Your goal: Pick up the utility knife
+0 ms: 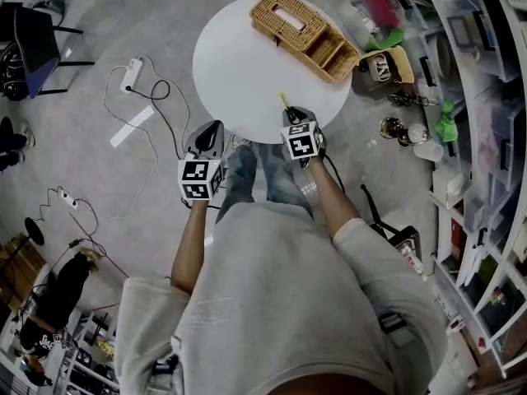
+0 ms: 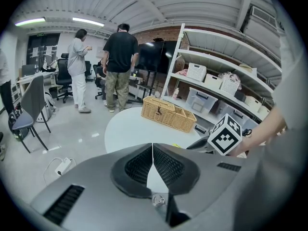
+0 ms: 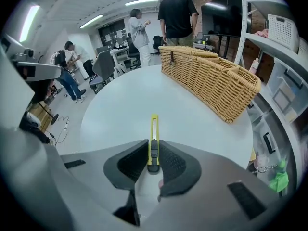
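The utility knife (image 3: pixel 154 126) is slim and yellow with a black slider, and it lies on the round white table (image 3: pixel 115 109) near its front edge. My right gripper (image 3: pixel 153 146) points steeply down at it. Both black pads (image 3: pixel 169 161) rest against the sides of the knife's rear end, and the yellow blade end sticks out ahead. From the head view only the knife's yellow tip (image 1: pixel 283 100) shows beyond the right gripper (image 1: pixel 292 115). My left gripper (image 1: pixel 210 130) hangs off the table's left front edge, shut with nothing in it (image 2: pixel 153 148).
A wicker basket (image 1: pixel 303 33) stands on the table's far right side. Shelves with bins (image 1: pixel 486 97) line the right. Cables and a power strip (image 1: pixel 130 76) lie on the floor to the left. Two people (image 2: pixel 120 66) stand beyond the table, with office chairs nearby.
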{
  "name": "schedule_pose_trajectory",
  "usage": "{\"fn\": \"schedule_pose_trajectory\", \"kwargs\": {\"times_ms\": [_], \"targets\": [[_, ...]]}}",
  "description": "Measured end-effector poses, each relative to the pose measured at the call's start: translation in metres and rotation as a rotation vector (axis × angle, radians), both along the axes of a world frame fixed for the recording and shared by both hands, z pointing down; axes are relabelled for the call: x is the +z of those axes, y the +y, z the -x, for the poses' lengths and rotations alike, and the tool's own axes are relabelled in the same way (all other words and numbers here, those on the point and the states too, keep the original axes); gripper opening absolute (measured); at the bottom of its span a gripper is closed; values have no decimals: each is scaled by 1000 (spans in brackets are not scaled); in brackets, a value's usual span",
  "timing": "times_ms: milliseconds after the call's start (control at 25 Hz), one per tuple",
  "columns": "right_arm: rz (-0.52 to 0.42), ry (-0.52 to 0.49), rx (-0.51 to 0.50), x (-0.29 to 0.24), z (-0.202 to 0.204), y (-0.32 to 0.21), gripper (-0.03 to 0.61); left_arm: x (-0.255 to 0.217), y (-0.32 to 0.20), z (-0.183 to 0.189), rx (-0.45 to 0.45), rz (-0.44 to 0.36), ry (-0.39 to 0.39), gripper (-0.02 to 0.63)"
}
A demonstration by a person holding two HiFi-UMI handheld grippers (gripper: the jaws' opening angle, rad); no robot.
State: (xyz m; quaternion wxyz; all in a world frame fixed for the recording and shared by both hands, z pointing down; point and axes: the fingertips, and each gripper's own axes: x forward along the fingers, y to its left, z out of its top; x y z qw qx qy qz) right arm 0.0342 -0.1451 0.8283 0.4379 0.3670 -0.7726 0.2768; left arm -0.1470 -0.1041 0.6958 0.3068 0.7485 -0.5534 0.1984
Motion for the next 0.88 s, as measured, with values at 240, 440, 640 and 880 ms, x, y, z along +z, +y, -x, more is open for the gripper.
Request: {"fn": "schedule_pose_trajectory", "kwargs": {"times_ms": [240,440,640,880], "targets": [[-8,-23,1,1,-4,-2,81,-5,-5,2,5,-15,0,23],[-60,-66,34,-23,-6,-8,81,-9,-11,2,14,-27,2,23],[-156,-126,84,-62,-14,-19,81,-14,-16,1,34,-44,-6,23],[-263,-187,128,-114,-24,-25,81,-24,-25,0,40,-66,-5,23]]}}
